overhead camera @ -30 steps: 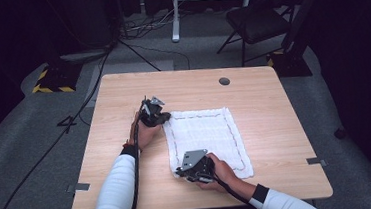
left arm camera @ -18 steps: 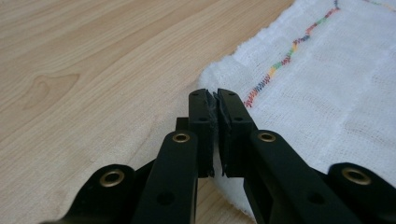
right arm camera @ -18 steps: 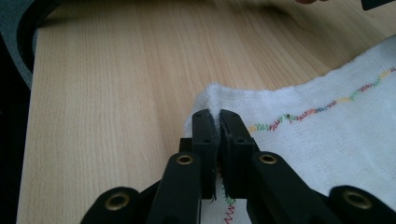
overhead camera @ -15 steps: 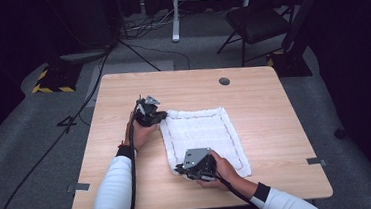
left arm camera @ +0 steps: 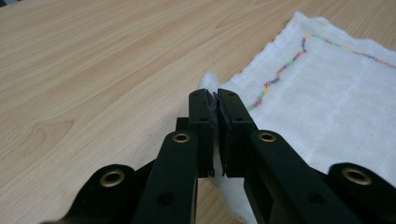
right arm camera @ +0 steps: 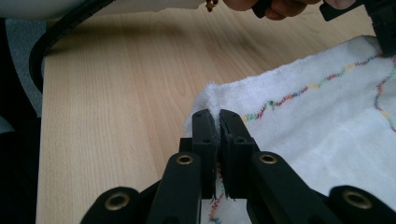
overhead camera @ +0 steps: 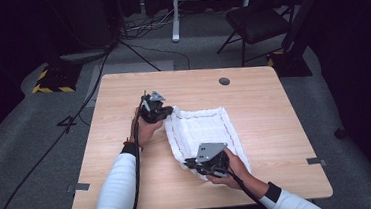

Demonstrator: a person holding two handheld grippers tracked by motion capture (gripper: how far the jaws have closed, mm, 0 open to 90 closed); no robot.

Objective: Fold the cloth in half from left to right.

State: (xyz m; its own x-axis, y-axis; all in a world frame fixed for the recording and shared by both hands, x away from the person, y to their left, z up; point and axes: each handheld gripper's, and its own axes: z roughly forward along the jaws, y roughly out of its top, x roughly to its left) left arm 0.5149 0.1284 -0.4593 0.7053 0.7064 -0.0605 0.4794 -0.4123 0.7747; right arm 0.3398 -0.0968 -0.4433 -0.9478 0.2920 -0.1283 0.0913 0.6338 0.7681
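**Two Corners of a White Towel Clamped on the Table**

Left gripper (left arm camera: pixel 215 100): jaws closed together on the far-left corner of the white towel (left arm camera: pixel 327 93), cloth pinched between the pads and bulging just beyond the tips. Right gripper (right arm camera: pixel 217 119): jaws likewise clamped on the near-left corner, with a fold of cloth raised between them. Towel edged with a multicoloured stitched line (right arm camera: pixel 299 91), lying on the wooden table (left arm camera: pixel 93 70). From above: left gripper (overhead camera: pixel 166 112) at the towel's (overhead camera: pixel 203 128) far-left corner, right gripper (overhead camera: pixel 190 163) at its near-left corner, left edge lifted and bunched between them, remainder spread flat near the middle of the table (overhead camera: pixel 274 112). Held by hands in white sleeves (overhead camera: pixel 117 190).
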